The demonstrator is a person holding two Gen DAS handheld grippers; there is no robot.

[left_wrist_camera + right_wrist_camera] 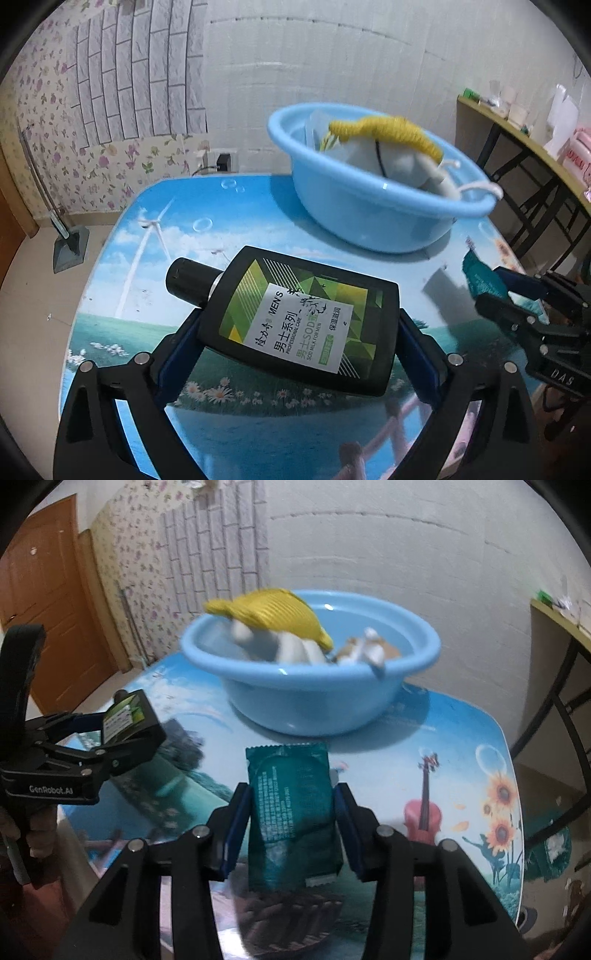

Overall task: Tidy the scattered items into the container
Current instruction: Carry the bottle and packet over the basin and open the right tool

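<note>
Left gripper point(299, 332) clamped wide across a black bottle point(295, 314), blue pads pressing on both flat sides, bottle lifted clear of the table point(177, 206). Black cap point(188, 280) pointing to about 10 o'clock in the left wrist view, green and white label facing up. Seen from the right wrist view at 9 o'clock, same bottle point(129, 720) between the same jaws.

Right gripper point(291, 823) closed narrow on a dark green sachet point(295, 812), pads on its two long edges, sachet standing upright and above the tabletop point(461, 738). In the left wrist view, at 3 o'clock, the sachet point(480, 277) sticking out from the right gripper point(491, 284).

Beyond both tools, at 12 o'clock, a light blue basin point(314, 686) standing on the far part of the table, well apart from both held things. Inside it a yellow and white cloth item point(273, 620), and something brown and white point(369, 650) beside it, too blurred to name. In the left wrist view the basin point(369, 206) at about 1 o'clock, with white cords point(476, 188) hanging over its rim.

Further out, a side table point(517, 140) at 3 o'clock and a wooden door point(40, 590) at 10 o'clock.
</note>
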